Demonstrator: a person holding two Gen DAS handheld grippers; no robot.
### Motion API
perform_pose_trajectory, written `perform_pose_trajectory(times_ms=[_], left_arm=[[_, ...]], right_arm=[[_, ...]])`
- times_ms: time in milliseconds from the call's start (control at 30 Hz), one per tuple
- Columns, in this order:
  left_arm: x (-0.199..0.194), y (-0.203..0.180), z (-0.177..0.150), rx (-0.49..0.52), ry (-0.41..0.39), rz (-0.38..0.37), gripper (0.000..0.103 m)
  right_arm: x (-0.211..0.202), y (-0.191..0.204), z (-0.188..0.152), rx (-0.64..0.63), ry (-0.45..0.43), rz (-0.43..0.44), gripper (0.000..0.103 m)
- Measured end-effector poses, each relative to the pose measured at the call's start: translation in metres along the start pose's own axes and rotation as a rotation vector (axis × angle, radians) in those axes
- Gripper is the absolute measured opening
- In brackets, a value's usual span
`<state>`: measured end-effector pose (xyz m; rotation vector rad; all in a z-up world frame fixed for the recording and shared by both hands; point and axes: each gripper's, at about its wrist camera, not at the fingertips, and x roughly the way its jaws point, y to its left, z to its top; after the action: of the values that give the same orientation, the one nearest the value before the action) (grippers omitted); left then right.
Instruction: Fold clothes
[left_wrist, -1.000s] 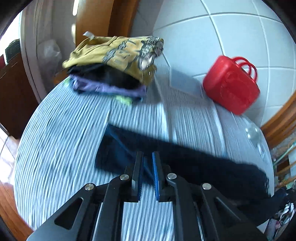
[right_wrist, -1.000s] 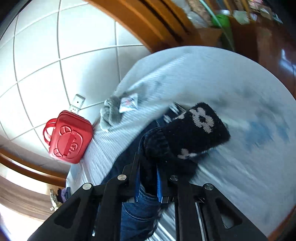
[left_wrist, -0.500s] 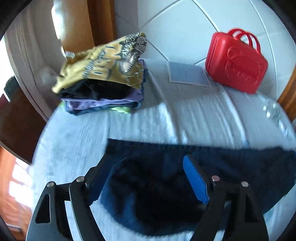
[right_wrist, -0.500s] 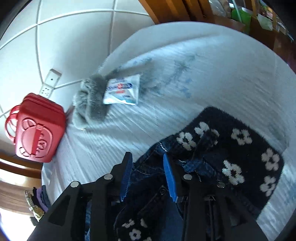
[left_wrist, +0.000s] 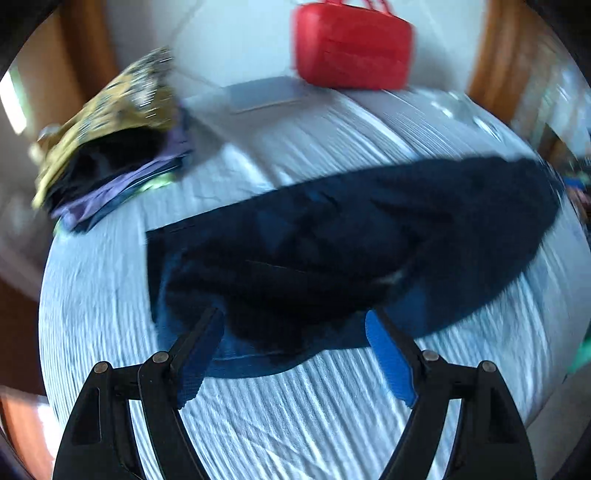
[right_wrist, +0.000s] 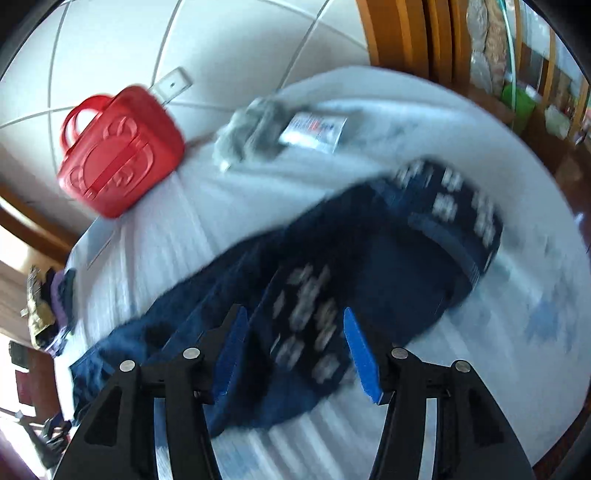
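Left gripper (left_wrist: 295, 343): fingers spread wide, nothing held, over the near hem of the dark blue garment (left_wrist: 351, 236) lying flat across the striped bedspread (left_wrist: 295, 413). Right gripper (right_wrist: 291, 347): likewise spread, above its flower-patterned lining (right_wrist: 306, 314). Beyond: folded clothes pile (left_wrist: 110, 147), red case (left_wrist: 352, 51).
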<state>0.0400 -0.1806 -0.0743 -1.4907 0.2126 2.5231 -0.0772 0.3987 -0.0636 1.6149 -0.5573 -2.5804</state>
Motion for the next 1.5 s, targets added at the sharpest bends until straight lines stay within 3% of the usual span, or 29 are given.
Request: perform_pose_trajectory(times_ms=[100, 133, 167, 200, 333, 533, 633, 667, 700, 767, 800, 967, 1133, 1267, 1433, 1467, 1500], left_arm=[[0.026, 0.002, 0.001, 0.028, 0.058, -0.027, 0.077], [0.035, 0.004, 0.001, 0.017, 0.083, -0.033, 0.065], [0.044, 0.007, 0.001, -0.006, 0.111, -0.033, 0.016], [0.05, 0.009, 0.0, -0.033, 0.135, -0.036, 0.003], [0.047, 0.01, 0.016, -0.052, 0.09, -0.048, 0.003], [0.024, 0.033, 0.09, -0.15, -0.087, -0.084, 0.003], [0.05, 0.058, 0.127, -0.233, -0.066, -0.078, 0.007], [0.062, 0.068, 0.134, -0.276, -0.049, -0.104, 0.014], [0.071, 0.076, 0.139, -0.301, -0.029, -0.104, 0.041], [0.073, 0.085, 0.135, -0.298, -0.019, -0.068, 0.075], [0.068, 0.09, 0.128, -0.303, -0.029, -0.075, 0.078], [0.041, 0.117, 0.076, -0.378, -0.025, -0.039, 0.078], [0.052, 0.123, 0.04, -0.405, -0.013, 0.003, 0.078], [0.076, 0.116, 0.036, -0.417, -0.021, 0.014, 0.078], [0.104, 0.103, 0.062, -0.416, -0.03, 0.019, 0.078], [0.109, 0.1, 0.068, -0.417, -0.02, 0.038, 0.076], [0.113, 0.097, 0.074, -0.422, -0.002, 0.059, 0.051]], right_arm=[[0.008, 0.017, -0.021, -0.017, 0.041, 0.008, 0.055], [0.012, 0.024, -0.028, -0.021, 0.061, 0.011, 0.055], [0.015, 0.028, -0.034, -0.018, 0.071, 0.013, 0.055], [0.017, 0.033, -0.04, -0.015, 0.079, 0.013, 0.055], [0.02, 0.046, -0.052, -0.018, 0.092, 0.021, 0.055], [0.017, 0.076, -0.043, -0.081, 0.061, 0.036, 0.055], [0.028, 0.088, -0.032, -0.098, 0.057, 0.04, 0.055], [0.036, 0.093, -0.028, -0.107, 0.065, 0.037, 0.055], [0.043, 0.097, -0.024, -0.117, 0.072, 0.035, 0.055], [0.058, 0.104, -0.019, -0.128, 0.093, 0.026, 0.055], [0.065, 0.105, -0.017, -0.13, 0.108, 0.019, 0.055], [0.081, 0.103, -0.019, -0.109, 0.13, 0.034, 0.055], [0.089, 0.099, -0.031, -0.077, 0.158, 0.04, 0.055], [0.081, 0.095, -0.041, -0.053, 0.159, 0.047, 0.055], [0.066, 0.085, -0.051, -0.03, 0.146, 0.03, 0.056], [0.063, 0.083, -0.053, -0.026, 0.143, 0.027, 0.056], [0.061, 0.081, -0.055, -0.019, 0.139, 0.023, 0.056]])
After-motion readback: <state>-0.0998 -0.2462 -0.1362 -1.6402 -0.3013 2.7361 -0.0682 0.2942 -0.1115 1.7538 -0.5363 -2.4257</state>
